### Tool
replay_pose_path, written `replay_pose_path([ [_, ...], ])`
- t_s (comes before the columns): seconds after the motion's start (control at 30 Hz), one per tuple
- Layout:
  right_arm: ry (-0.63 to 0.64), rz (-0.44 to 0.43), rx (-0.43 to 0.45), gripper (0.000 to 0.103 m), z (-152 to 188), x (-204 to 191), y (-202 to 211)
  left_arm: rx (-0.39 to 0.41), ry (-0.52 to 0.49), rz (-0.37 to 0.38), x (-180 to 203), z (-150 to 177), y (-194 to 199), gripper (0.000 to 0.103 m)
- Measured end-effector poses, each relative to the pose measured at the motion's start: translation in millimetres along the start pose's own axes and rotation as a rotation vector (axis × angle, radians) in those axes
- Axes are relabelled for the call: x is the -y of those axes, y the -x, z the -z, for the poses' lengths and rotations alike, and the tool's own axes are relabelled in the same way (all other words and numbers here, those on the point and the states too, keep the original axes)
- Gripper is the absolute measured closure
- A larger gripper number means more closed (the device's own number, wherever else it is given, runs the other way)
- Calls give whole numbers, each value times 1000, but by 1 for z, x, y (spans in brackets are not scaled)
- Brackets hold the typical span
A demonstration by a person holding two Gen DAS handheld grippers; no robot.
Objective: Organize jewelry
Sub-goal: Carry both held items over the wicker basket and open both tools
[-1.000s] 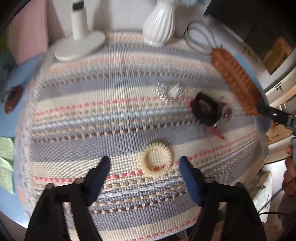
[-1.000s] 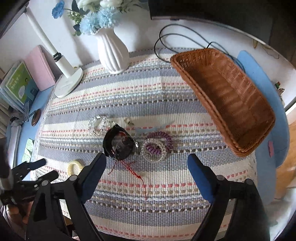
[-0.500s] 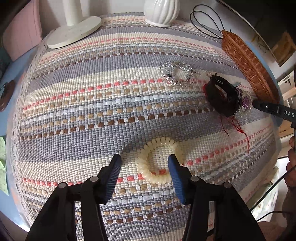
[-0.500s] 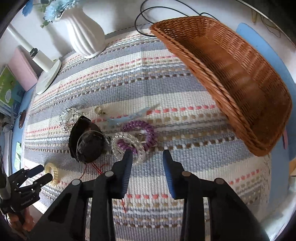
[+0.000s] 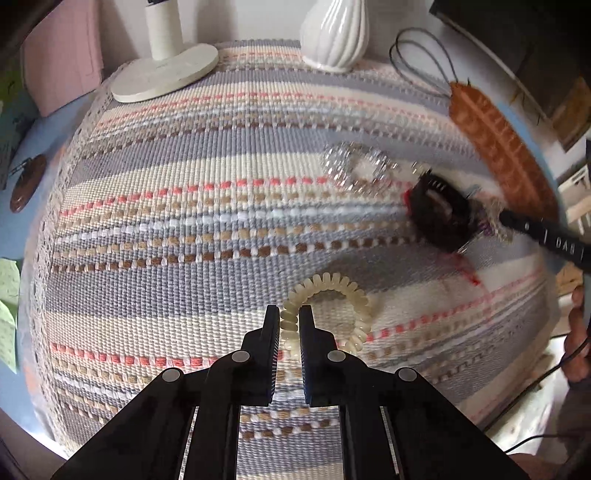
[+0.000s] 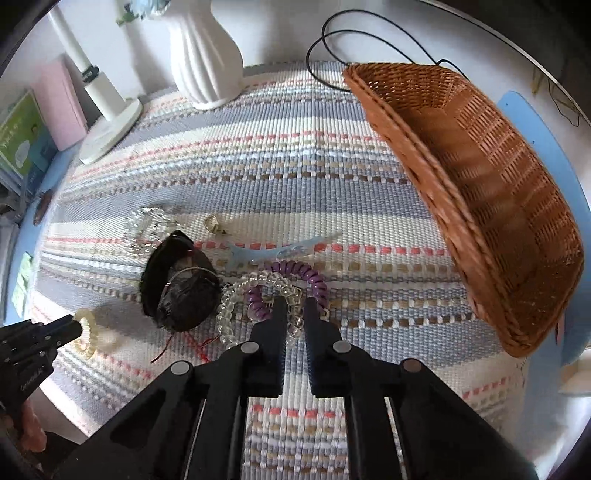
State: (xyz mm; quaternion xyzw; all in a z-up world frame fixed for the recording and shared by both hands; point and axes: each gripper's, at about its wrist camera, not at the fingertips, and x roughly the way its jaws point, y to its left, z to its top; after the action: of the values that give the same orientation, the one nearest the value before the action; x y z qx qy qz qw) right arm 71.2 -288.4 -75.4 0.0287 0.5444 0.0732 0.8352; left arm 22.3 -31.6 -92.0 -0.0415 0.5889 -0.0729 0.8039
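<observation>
The left gripper (image 5: 287, 322) has just been closing, and its two black fingers now pinch one side of the cream coil hair tie (image 5: 334, 308). The rest of that tie lies on the striped woven mat (image 5: 192, 192). The right gripper (image 6: 295, 314) has just been closing too. Its fingers squeeze the clear coil hair tie (image 6: 236, 306), just where it crosses the purple coil hair tie (image 6: 310, 277). Whether the purple one is caught as well cannot be told.

Just beside these ties sits a dark round hair piece (image 6: 181, 291) with thin red thread (image 6: 184, 345) under it. A little further lie a light blue hair clip (image 6: 280, 251), a small gold clasp (image 6: 214, 223) and a sparkly clear bracelet (image 5: 356, 168).

In the left wrist view the other tool's black arm comes in from the right edge with white letters that look like "DAS" (image 5: 565, 245). A hand (image 5: 578, 332) shows below it.

Further off, the brown wicker basket (image 6: 491, 192) sits at the right end of the mat, with nothing in the part that shows. At the back stand a white ribbed vase (image 6: 203, 55), a white lamp base (image 5: 166, 70) and a black cable (image 6: 369, 33). A pink box (image 6: 61, 103) and a green book (image 6: 20, 136) stand at the left; the book's writing is too small to read.
</observation>
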Motion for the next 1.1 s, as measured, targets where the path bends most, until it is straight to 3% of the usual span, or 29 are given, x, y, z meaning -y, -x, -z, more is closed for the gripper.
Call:
replay_pose_path([
  [0.17, -48, -69, 16, 91, -6, 18, 27, 65, -19, 33, 16, -15, 32, 93],
  [0.33, -72, -102, 69, 92, -21, 42, 69, 162, -57, 102, 56, -40, 59, 93],
  [0.53, -23, 22, 151, 92, -49, 100, 106, 242, -60, 287, 133, -86, 72, 93],
  [0.67, 5, 53, 121, 92, -67, 157, 90, 278, -120, 291, 215, -118, 61, 93],
  [0.8, 72, 20, 51, 92, -75, 193, 55, 229, -106, 301, 280, -154, 20, 93],
  [0.87, 98, 2, 15, 92, -71, 204, 41, 176, -66, 269, 301, -168, -5, 93],
  [1.0, 128, -51, -99, 92, -58, 223, 11, 84, 61, 240, 312, -187, -47, 93],
  [1.1, 167, -46, -118, 91, -55, 224, 3, 71, 79, 200, 318, -187, -57, 93],
])
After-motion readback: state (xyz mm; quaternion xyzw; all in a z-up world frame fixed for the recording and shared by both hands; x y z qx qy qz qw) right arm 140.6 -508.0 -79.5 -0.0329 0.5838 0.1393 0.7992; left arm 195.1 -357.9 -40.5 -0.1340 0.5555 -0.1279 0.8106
